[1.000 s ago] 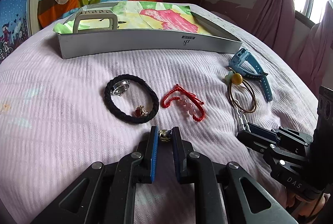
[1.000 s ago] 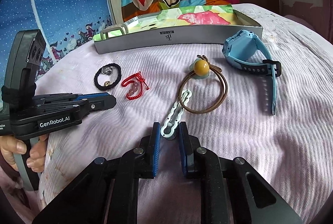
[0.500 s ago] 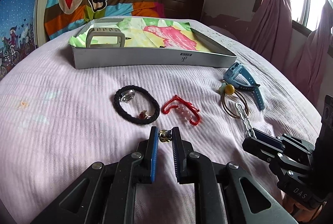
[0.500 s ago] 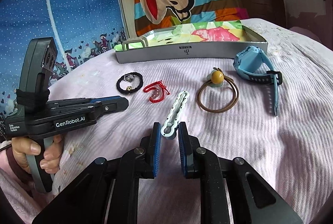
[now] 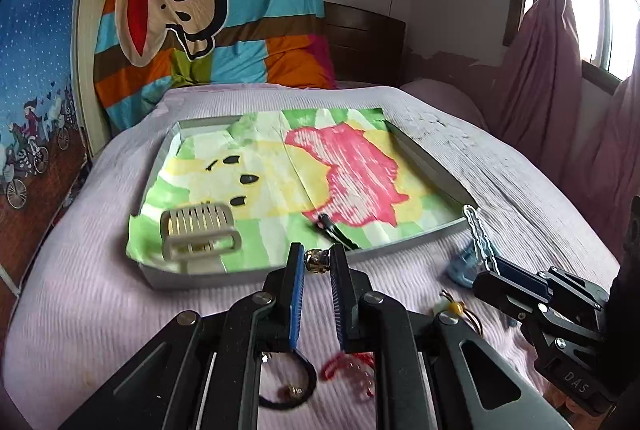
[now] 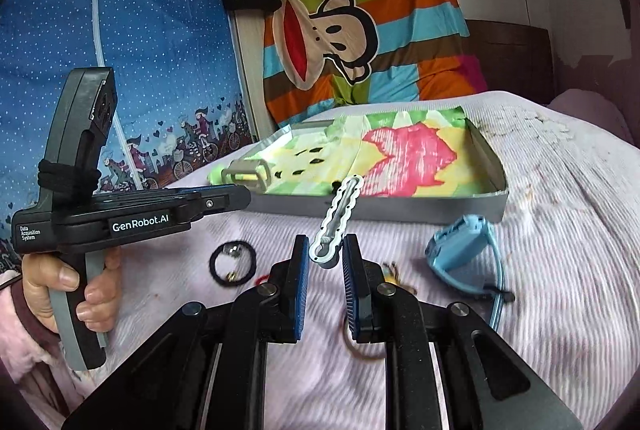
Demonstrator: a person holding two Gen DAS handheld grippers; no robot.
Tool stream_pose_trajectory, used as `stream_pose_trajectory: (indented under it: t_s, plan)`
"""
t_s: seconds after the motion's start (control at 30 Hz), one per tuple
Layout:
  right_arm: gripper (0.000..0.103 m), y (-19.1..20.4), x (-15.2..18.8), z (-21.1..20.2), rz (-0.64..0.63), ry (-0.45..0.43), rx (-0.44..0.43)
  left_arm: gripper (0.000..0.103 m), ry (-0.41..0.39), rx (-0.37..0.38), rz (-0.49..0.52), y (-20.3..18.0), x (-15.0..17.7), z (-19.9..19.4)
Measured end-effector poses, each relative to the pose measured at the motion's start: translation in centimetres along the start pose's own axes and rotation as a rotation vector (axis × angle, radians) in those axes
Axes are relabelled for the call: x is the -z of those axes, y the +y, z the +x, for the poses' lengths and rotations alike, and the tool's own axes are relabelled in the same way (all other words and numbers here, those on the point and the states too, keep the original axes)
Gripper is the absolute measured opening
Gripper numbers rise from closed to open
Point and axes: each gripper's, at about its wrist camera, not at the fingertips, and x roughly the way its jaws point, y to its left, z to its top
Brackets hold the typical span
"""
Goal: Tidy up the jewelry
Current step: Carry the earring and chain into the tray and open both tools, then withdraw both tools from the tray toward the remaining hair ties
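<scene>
My left gripper (image 5: 317, 257) is shut on a small gold and dark ring (image 5: 316, 258), held in the air just before the near wall of the grey box (image 5: 192, 275). My right gripper (image 6: 326, 255) is shut on the end of a pale blue wavy hair clip (image 6: 340, 210), lifted above the bed near the box (image 6: 440, 216). The clip also shows in the left wrist view (image 5: 478, 230). Inside the box lie a beige comb-like clip (image 5: 198, 230) and a dark thin object (image 5: 332, 228) on colourful paper.
On the pink bedspread lie a black hair tie with charms (image 6: 232, 264), a red string bracelet (image 5: 352, 370), a brown hair loop with a yellow bead (image 5: 456, 310) and a blue watch (image 6: 464, 250). A striped monkey blanket hangs behind.
Both grippers have risen from the bedspread and moved forward toward the box, each carrying its item. The ring and the clip now hang in the air near the box's front wall.
</scene>
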Motion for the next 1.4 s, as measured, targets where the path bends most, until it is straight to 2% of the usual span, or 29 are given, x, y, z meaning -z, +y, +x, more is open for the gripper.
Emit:
stream_pose_trajectory:
  t_s: [0.13,0.3,0.47,0.57,0.7,0.87,1.1,1.13,1.23,1.3,1.33,1.4]
  plan:
    - [0.015,-1.5,-3.0,3.3,0.016,0.032,0.006,0.012,0.034,-0.019,-0.038,0.9,-2.2,2.6]
    - [0.015,-2.7,-5.3,7.2,0.025,0.094,0.035,0.012,0.066,-0.009,-0.117,2.1,-2.9,5.0]
    - [0.015,-3.3,-5.9,10.9,0.022,0.178,0.063,0.013,0.118,0.009,-0.162,2.0,-2.5,7.1]
    - [0.015,-3.3,-5.6,13.1,-0.001,0.243,0.090,0.013,0.155,-0.011,-0.142,1.5,-2.3,8.2]
    - [0.015,-4.0,-4.7,14.3,0.018,0.300,0.090,0.013,0.186,-0.013,-0.131,1.1,-2.0,8.9]
    - [0.015,-4.1,-4.5,14.6,0.017,0.319,0.090,0.013,0.232,-0.007,-0.145,1.2,-1.5,9.7]
    - [0.015,-4.8,-4.6,13.9,0.024,0.300,0.099,0.014,0.186,0.001,-0.149,1.0,-1.2,8.8]
    - [0.015,-4.9,-4.6,13.6,0.024,0.287,0.108,0.015,0.181,0.003,-0.155,1.0,-1.2,8.6]
    - [0.022,-5.3,-4.6,12.3,0.046,0.233,0.118,0.029,0.156,0.010,-0.162,0.9,-1.2,8.1]
    - [0.031,-5.5,-4.6,11.3,0.050,0.195,0.125,0.046,0.131,0.024,-0.164,0.8,-1.1,7.5]
    - [0.035,-5.5,-4.6,10.8,0.045,0.177,0.131,0.049,0.112,0.032,-0.165,0.7,-1.1,7.0]
    - [0.036,-5.2,-4.8,9.9,0.025,0.143,0.140,0.052,0.079,0.038,-0.169,0.7,-1.2,6.3]
